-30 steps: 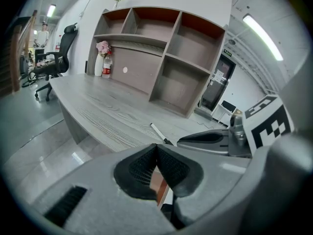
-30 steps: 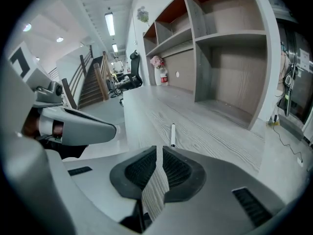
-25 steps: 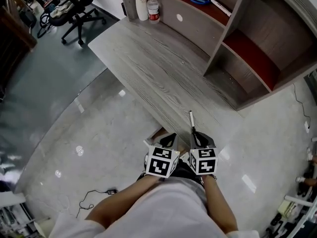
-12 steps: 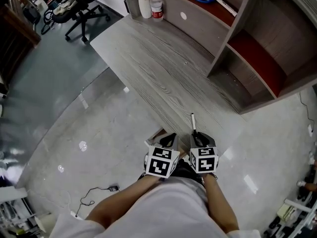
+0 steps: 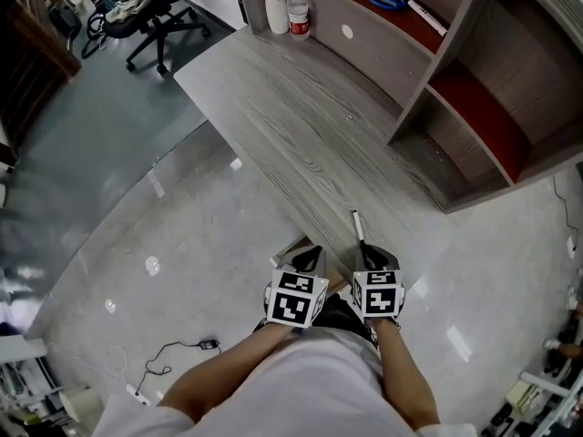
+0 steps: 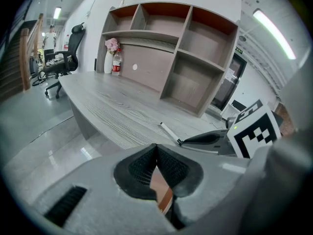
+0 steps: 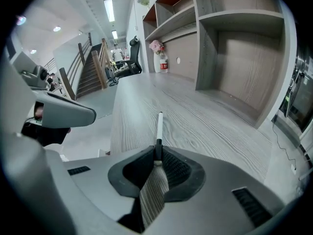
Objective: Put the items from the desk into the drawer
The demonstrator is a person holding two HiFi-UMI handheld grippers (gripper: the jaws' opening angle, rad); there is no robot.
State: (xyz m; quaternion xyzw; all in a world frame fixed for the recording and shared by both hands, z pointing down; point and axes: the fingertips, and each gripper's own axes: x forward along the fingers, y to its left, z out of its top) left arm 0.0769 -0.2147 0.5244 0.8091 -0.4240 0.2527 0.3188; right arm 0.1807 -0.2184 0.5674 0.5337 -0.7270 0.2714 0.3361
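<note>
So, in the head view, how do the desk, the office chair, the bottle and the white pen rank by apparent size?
1. desk, by far the largest.
2. office chair.
3. bottle.
4. white pen, thin, its end in the right gripper; it is nearer the camera, so 3 and 4 are unsure.

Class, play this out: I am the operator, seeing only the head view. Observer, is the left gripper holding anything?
Observer: No. The left gripper view shows the left gripper with its jaws together and nothing between them.
Operator: And the other one?
Observer: The right gripper view shows the right gripper shut on the dark end of the white pen, which points out over the desk.
Operator: Anyone around?
Observer: The left gripper view shows a person standing far off, near a black office chair.
</note>
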